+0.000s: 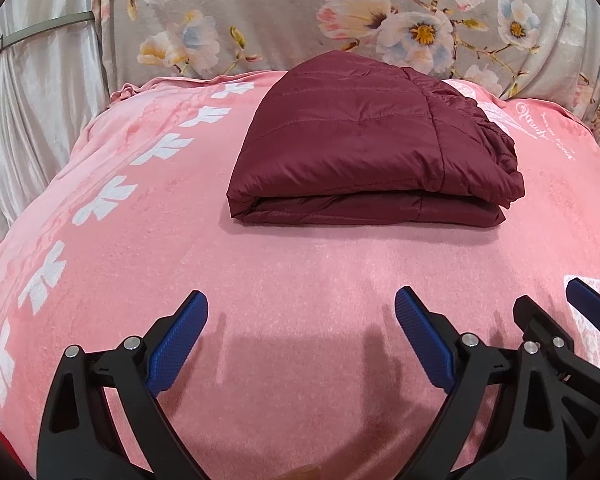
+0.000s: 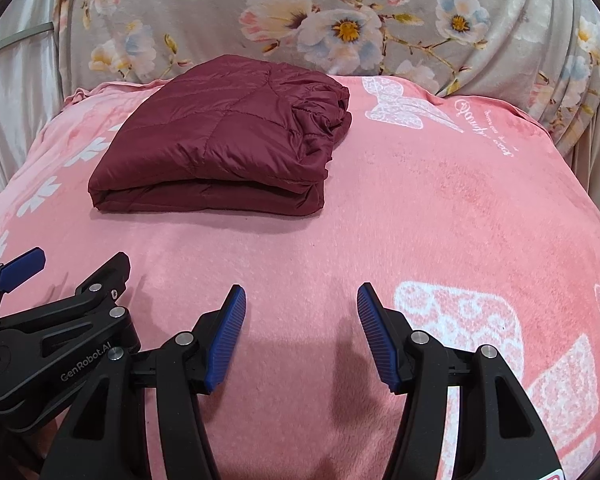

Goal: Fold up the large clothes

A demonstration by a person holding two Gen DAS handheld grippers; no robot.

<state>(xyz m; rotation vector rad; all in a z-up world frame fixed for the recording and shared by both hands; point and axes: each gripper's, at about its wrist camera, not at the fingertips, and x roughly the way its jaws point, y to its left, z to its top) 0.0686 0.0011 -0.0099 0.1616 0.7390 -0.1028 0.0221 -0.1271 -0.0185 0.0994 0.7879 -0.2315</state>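
Observation:
A maroon quilted jacket (image 1: pixel 364 148) lies folded into a thick rectangle on the pink blanket (image 1: pixel 300 272), toward the far side; it also shows in the right wrist view (image 2: pixel 224 140). My left gripper (image 1: pixel 302 304) is open and empty, hovering over bare blanket well short of the jacket. My right gripper (image 2: pixel 300 300) is open and empty too, beside the left one and nearer than the jacket. In the left wrist view the right gripper shows only partly, at the right edge. In the right wrist view the left gripper shows only partly, at the left edge.
A grey floral-print cloth (image 1: pixel 300 12) rises behind the blanket. Shiny silver fabric (image 1: pixel 40 112) hangs at the left. The blanket carries white leaf and butterfly prints (image 2: pixel 404 108) and drops away at its left and right edges.

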